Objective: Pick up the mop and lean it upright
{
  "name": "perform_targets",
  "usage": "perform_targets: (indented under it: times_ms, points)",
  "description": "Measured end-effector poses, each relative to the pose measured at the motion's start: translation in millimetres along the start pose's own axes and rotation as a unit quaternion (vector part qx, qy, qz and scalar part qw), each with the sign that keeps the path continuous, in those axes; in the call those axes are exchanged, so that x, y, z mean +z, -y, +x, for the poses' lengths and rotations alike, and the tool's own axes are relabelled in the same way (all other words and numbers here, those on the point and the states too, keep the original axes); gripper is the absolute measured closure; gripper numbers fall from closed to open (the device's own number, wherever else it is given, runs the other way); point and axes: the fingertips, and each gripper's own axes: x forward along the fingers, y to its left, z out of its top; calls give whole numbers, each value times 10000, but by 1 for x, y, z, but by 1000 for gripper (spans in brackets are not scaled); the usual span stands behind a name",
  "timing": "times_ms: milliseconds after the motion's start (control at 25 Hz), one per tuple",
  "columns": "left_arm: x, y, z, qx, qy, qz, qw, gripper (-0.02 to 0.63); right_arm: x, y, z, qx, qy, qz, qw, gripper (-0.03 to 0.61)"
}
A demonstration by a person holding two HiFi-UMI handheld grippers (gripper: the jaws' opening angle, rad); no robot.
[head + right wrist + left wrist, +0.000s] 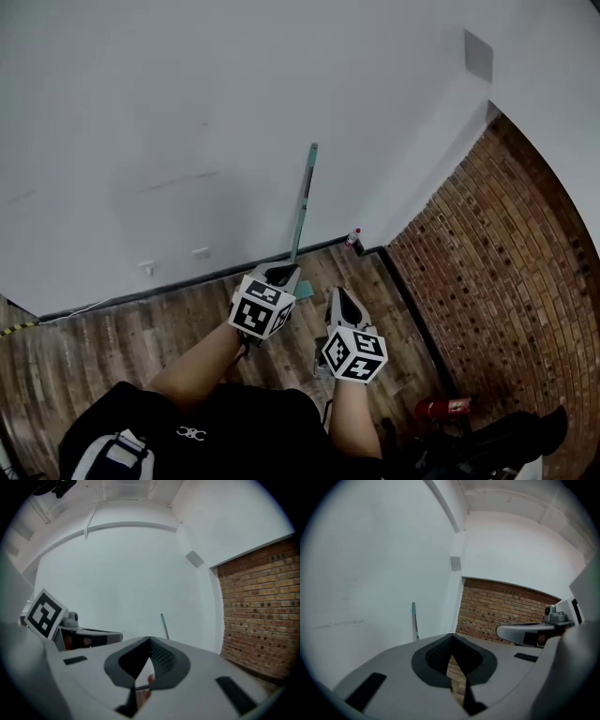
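The mop has a teal pole that stands upright, leaning against the white wall. Its lower end is hidden behind my left gripper. That gripper is shut and empty, just in front of the pole's base. My right gripper is a little to the right and nearer me, also shut with nothing in it. The left gripper view shows the pole ahead, beyond the shut left gripper. In the right gripper view the pole rises behind the closed right gripper.
A brick wall meets the white wall at a corner on the right. A small bottle with a red cap stands near that corner. A red extinguisher lies on the wooden floor at the lower right. Wall sockets sit low on the left.
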Motion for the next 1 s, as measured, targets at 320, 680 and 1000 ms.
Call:
perform_targets:
  times_ms: [320,680,1000]
  points:
    - [2,-49,35,300,-97,-117,9994,618,5,9,71,223,-138,-11,9997,565]
    - [40,-118,113,850,-53,-159,9962,618,35,39,195,706,-240,-116,9971,565]
    - [71,-165,185,1255,-95,-301,9916,618,61,72,290,1148,-404,-143,9925,565]
